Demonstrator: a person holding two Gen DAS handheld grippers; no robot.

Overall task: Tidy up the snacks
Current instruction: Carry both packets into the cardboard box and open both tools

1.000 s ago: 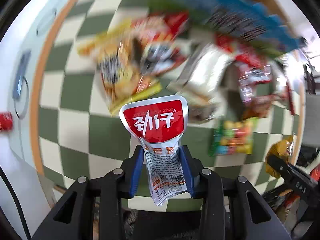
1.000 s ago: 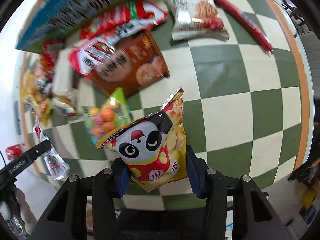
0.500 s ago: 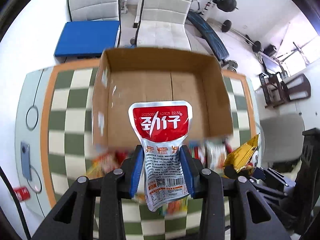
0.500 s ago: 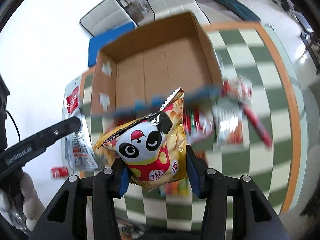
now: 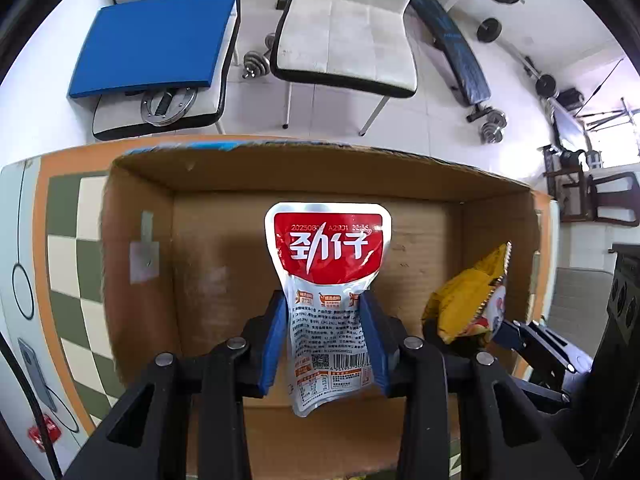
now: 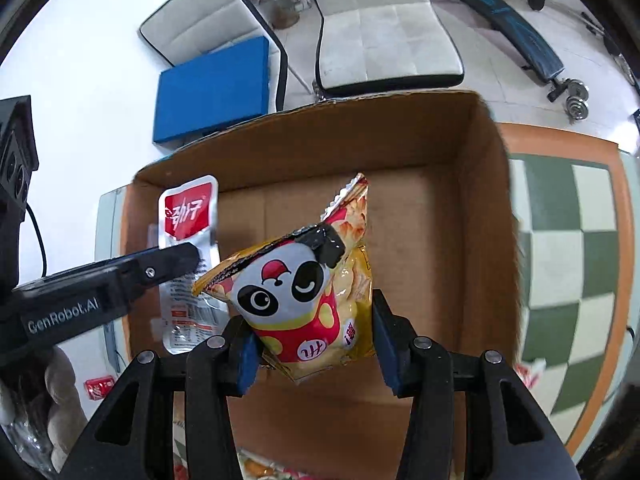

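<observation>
Two snacks were held over the open box, and none had yet been let go. The left gripper was closed narrowly on the lower half of a red pouch, its blue pads pressed against both edges, so that the pouch stood upright above the box floor. The right gripper was clamped, somewhat wider, on a yellow panda bag, which was squeezed at its base and puffed out above the pads. In the right wrist view the pouch was seen to the left of the bag, over the left part of the box. In the left wrist view the bag was seen over the right side. The box floor, as far as it was shown, was bare, so the work was judged to be near its start: both packets were still to be released, and more packets were glimpsed at the bottom edge of the right wrist view, outside the box.

A second earlier both grippers were seen over the checked table amid a scatter of snacks. Since then both had been carried across to the box, with the grips on pouch and bag unchanged.
</observation>
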